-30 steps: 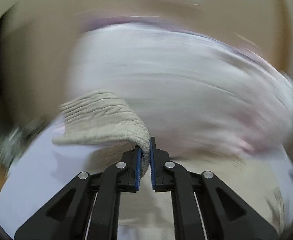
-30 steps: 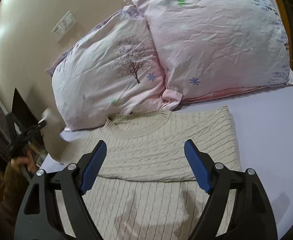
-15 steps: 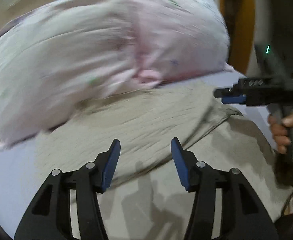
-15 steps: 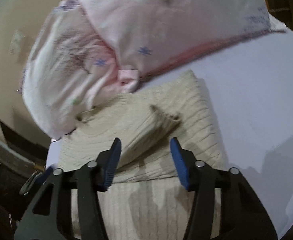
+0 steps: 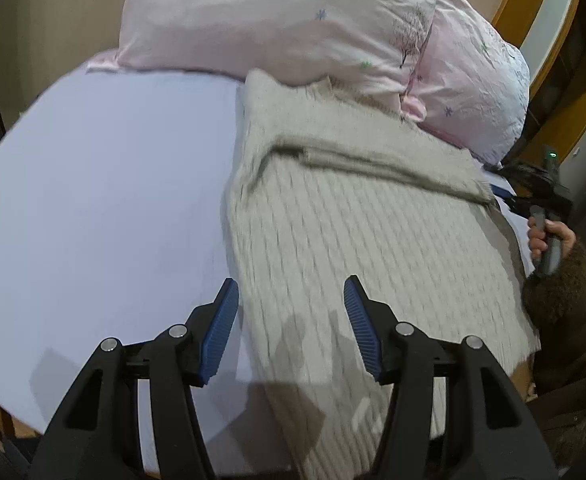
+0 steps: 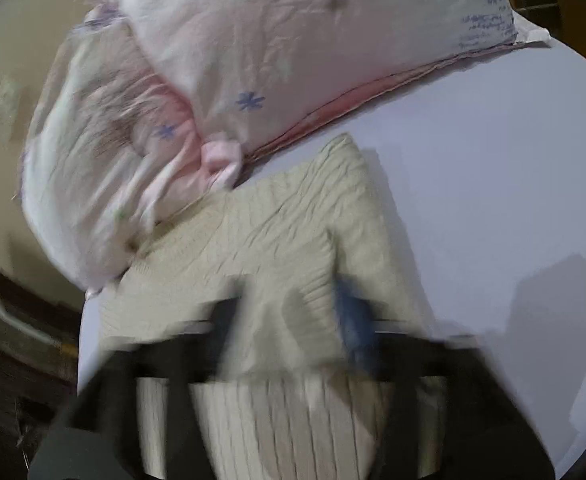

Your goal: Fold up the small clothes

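Dim indoor light; right view motion-blurred; fisheye edges dark.

Cream cable-knit sweater (image 5: 365,240) — folded, flat

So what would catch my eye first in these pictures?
Probably the cream cable-knit sweater, lying partly folded on a pale lilac bedsheet. Behind it, two pink flowered pillows lean against the wall. In front, the open left gripper with blue pads hovers above the sweater's edge.

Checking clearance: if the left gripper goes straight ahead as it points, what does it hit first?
Probably the beige knit sweater, which lies between and ahead of the open left gripper; the pink pillows lie beyond. Depth is unclear.
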